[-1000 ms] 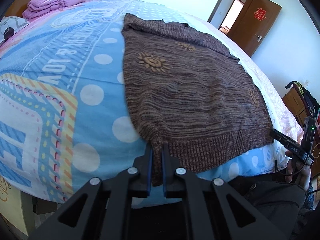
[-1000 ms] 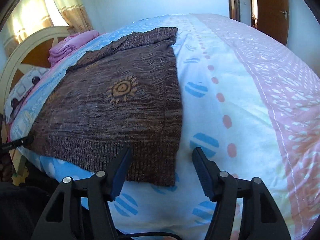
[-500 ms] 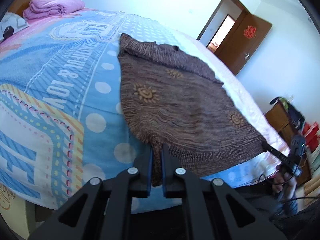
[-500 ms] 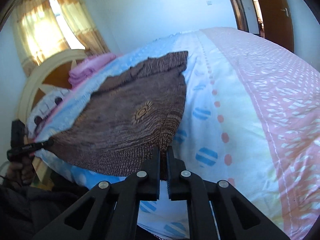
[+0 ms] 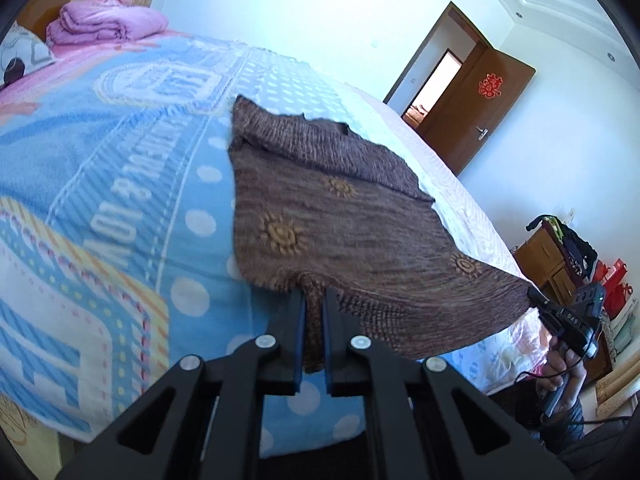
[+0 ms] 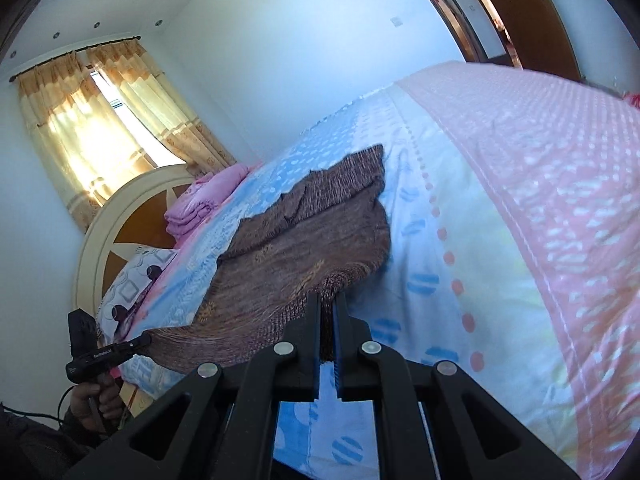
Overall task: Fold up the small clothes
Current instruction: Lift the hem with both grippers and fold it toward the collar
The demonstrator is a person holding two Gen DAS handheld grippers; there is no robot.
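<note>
Brown knit sweater (image 5: 344,232) lies spread on the bed (image 5: 120,208), collar end away from the tongs, ribbed hem nearest. Left gripper (image 5: 314,300) is clamped on the hem's left corner; a strip of knit shows pinched between its blue pads. Right gripper (image 6: 327,300) is clamped on the opposite hem corner, w/ fabric likewise squeezed between the pads. Each gripper also shows in the other's view: right one at far right of the left-wrist view, biting the stretched corner point; left one at lower left of the right-wrist view, same way. Hem edge hangs lifted off the bedspread betw. the two corners, while the upper body & sleeves rest flat on the cover.

Edges: the sweater's left side runs along the blue dotted band; its right side sits on the white & pink part of the cover. Near bed edge is just below both tongs. Beyond the collar there's bare bedspread up to the far edge. Folded pink blanket (image 5: 104,20) & a pillow (image 5: 22,54) sit by the headboard (image 6: 116,236), well apart from the sweater. Open door (image 5: 476,108) stands past the bed's far corner.
</note>
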